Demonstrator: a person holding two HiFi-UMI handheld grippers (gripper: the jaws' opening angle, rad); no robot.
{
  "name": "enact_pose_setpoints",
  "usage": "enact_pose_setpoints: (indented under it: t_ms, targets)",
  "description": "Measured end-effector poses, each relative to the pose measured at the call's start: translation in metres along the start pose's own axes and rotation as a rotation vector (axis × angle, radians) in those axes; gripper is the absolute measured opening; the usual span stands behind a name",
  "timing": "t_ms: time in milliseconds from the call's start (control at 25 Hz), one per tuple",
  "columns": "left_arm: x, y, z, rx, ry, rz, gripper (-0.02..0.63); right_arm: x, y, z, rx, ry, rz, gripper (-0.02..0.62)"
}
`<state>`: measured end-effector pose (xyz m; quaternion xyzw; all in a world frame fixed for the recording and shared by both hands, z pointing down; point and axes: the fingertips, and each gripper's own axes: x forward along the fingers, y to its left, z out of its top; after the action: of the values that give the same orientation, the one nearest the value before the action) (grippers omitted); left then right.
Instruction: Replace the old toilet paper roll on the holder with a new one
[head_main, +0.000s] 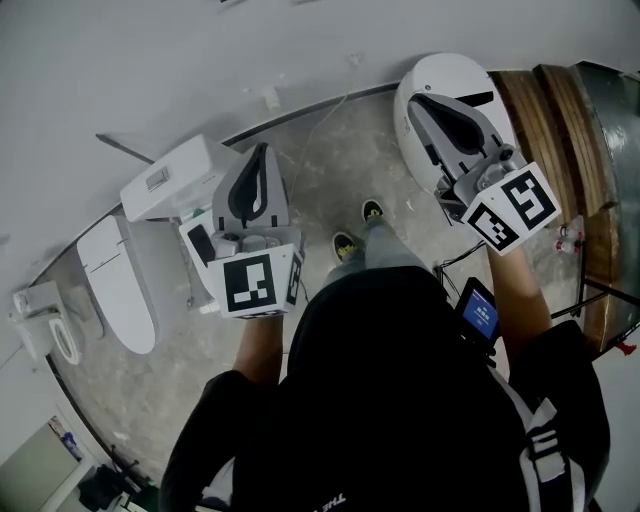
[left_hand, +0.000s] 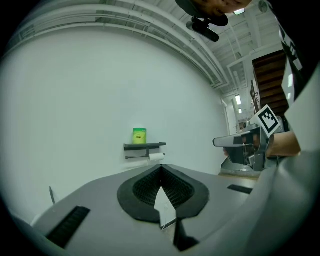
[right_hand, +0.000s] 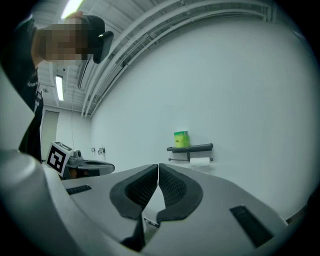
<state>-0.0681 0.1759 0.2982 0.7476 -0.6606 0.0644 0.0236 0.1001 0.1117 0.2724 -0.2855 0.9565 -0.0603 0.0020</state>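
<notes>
Both closed and empty, the left gripper (left_hand: 161, 169) and right gripper (right_hand: 158, 166) seem at the approach step; next they must reach the white paper roll (left_hand: 156, 156) under the dark wall-mounted shelf holder (left_hand: 144, 146).

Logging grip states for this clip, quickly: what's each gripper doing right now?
Left gripper: closed, holding nothing.
Right gripper: closed, holding nothing.

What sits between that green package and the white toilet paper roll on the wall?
The dark wall shelf: the green package stands on it, and the white toilet paper roll hangs just beneath, seen in the right gripper view.
</notes>
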Motion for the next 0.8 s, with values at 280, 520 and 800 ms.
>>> enact_pose_setpoints:
  t_ms: [280,520,800]
  targets:
    - [0.007,-0.002,0.002,0.025,-0.021,0.024,0.021,0.005,-0.007,-0.002,0.027,-0.035,0.047,0.02]
    - [0.073,0.009,0.017,0.036,-0.015,0.043,0.021,0.05,-0.062,-0.003,-0.009,0.0,0.078,0.02]
    - [0.163,0.012,0.033,0.053,0.005,0.047,0.021,0.094,-0.137,-0.006,-0.061,0.036,0.069,0.02]
